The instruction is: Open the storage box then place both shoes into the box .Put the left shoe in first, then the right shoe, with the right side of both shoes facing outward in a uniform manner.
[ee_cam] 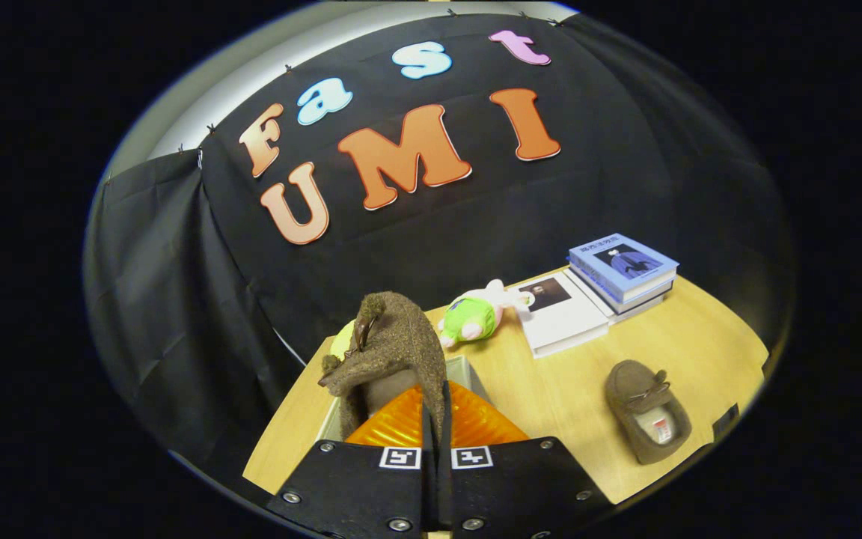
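My gripper (435,419) is shut on the rim of a brown suede shoe (393,344), which hangs toe-up just ahead of the fingers, its bow near the top. Right behind and below that shoe is the clear storage box (468,370), its rim showing beside the shoe; I cannot tell how its lid stands. The second brown shoe (646,419), with a bow and a pale insole, lies flat on the wooden table (551,389) to the right of the fingers, opening facing up.
A green and pink plush toy (476,318) lies beyond the box. A white book (562,318) and a stack of blue books (623,273) sit at the table's far right. The black cloth wall stands close behind the table.
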### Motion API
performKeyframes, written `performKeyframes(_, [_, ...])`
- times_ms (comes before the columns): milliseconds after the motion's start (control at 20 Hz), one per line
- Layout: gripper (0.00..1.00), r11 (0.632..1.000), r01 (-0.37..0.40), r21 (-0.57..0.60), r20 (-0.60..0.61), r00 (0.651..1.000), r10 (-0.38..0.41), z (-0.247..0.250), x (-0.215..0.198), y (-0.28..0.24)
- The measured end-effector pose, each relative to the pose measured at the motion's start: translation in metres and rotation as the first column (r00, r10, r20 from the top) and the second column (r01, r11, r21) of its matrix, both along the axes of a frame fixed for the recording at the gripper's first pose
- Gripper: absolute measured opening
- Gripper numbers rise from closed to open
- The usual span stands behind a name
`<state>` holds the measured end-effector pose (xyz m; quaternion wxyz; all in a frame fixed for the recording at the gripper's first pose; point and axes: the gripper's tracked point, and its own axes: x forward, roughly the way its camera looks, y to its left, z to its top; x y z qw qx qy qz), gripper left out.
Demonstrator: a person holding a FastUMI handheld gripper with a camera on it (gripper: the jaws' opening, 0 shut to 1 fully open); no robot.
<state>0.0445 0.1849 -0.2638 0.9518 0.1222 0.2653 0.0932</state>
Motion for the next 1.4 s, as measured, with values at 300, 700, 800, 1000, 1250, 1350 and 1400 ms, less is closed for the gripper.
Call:
performKeyframes(300, [0.01,0.999,-0.035,-0.021,-0.049,0.998,0.034,-0.040,-0.007,0.049])
performKeyframes(700, [0.03,0.998,-0.031,-0.063,-0.132,0.991,0.022,-0.084,-0.021,0.080])
performKeyframes(800, [0.09,0.997,-0.055,-0.049,-0.138,0.989,0.048,-0.087,-0.026,0.090])
performKeyframes(1000, [0.57,0.990,-0.119,-0.072,-0.117,0.987,0.110,-0.082,-0.033,0.101])
performKeyframes(1250, [0.98,0.977,-0.150,-0.155,-0.038,0.989,0.145,-0.063,-0.034,0.091])
performKeyframes(1350, [0.98,0.973,-0.154,-0.171,-0.013,0.988,0.154,-0.056,-0.035,0.084])
performKeyframes(1400, [0.99,0.973,-0.154,-0.173,-0.003,0.988,0.156,-0.052,-0.035,0.079])
